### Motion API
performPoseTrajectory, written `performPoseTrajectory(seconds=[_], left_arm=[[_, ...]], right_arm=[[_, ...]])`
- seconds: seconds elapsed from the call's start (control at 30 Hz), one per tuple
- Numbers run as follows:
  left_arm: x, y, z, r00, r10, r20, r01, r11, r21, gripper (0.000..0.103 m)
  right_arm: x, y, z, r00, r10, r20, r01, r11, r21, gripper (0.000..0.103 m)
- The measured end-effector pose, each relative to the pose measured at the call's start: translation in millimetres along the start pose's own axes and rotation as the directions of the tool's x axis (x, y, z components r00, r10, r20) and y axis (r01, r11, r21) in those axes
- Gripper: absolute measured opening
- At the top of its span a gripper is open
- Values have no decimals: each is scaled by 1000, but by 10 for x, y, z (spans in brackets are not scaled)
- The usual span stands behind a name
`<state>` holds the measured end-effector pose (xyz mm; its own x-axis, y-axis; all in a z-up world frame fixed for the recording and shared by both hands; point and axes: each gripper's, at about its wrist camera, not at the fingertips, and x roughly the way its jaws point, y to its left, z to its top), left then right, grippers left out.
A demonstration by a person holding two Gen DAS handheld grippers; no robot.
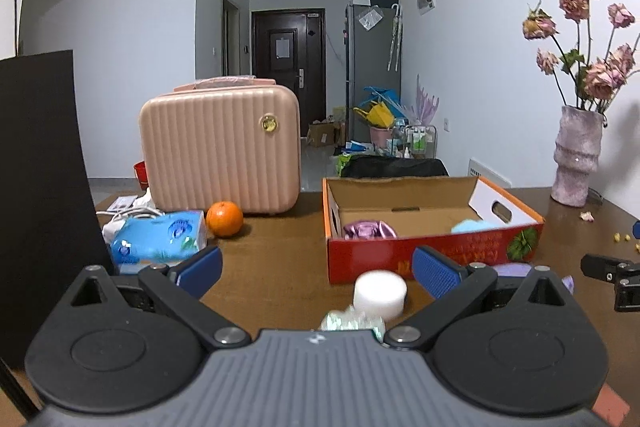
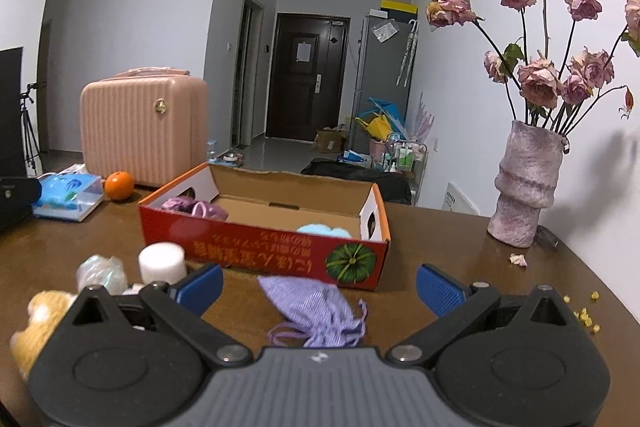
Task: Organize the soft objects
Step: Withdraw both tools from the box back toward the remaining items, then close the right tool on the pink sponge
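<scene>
Now both grippers (image 1: 316, 269) (image 2: 320, 285) wide apart, empty; pouch (image 2: 320, 311) btwn right fingers, box (image 2: 360, 259) ahead

Lilac drawstring pouch (image 2: 320, 311) lies flat on table btwn right fingers (image 2: 200, 287), cords trailing. White foam cylinder (image 1: 380, 293) upright btwn left fingers (image 1: 200, 269), crinkly iridescent wad (image 1: 352, 323) just nearer. Tan plush (image 2: 36, 327) outside right's left finger. Red carton (image 2: 264, 247) beyond fingertips, open, holds purple shiny item (image 2: 196, 209) + light-blue fluffy piece (image 2: 324, 230).

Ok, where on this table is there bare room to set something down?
Bare brown wood lies between the orange fruit and the red cardboard box, and between that box and the mauve textured vase. The near-left strip by the white foam cylinder is crowded.
</scene>
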<state>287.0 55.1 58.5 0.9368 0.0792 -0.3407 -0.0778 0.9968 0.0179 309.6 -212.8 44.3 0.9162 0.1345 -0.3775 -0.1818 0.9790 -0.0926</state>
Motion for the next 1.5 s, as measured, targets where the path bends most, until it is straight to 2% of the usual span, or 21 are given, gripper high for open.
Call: performPoseTrajectory(seconds=[0.4, 0.67, 1.07, 1.17, 1.27, 1.33, 1.37, 1.5], left_arm=[[-321, -38, -348, 998, -27, -58, 27, 1000, 9, 103], [-349, -96, -505, 994, -45, -100, 48, 999, 23, 103], [-208, -93, -676, 985, -66, -157, 68, 998, 7, 103], [-179, -78, -705, 983, -73, -168, 74, 997, 1, 103], [-135, -68, -730, 980, -79, -185, 79, 997, -6, 103], [-113, -75, -744, 977, -82, -195, 82, 997, -8, 103], [-103, -77, -749, 977, -83, -199, 83, 996, -9, 103], [-73, -92, -777, 974, -81, -213, 82, 997, -4, 103]], right_arm=[[-266, 134, -278, 999, 22, -47, -23, 1000, -3, 103], [-303, 200, -471, 993, 37, -115, -38, 999, -11, 103], [-112, 405, -742, 961, 88, -264, -100, 994, -33, 103], [-44, 458, -772, 952, 96, -292, -111, 993, -37, 98], [11, 476, -794, 944, 108, -312, -123, 992, -31, 89], [48, 484, -813, 938, 116, -327, -132, 991, -26, 73], [69, 486, -826, 934, 122, -336, -137, 990, -22, 70], [53, 448, -827, 940, 129, -316, -135, 991, 3, 69]])
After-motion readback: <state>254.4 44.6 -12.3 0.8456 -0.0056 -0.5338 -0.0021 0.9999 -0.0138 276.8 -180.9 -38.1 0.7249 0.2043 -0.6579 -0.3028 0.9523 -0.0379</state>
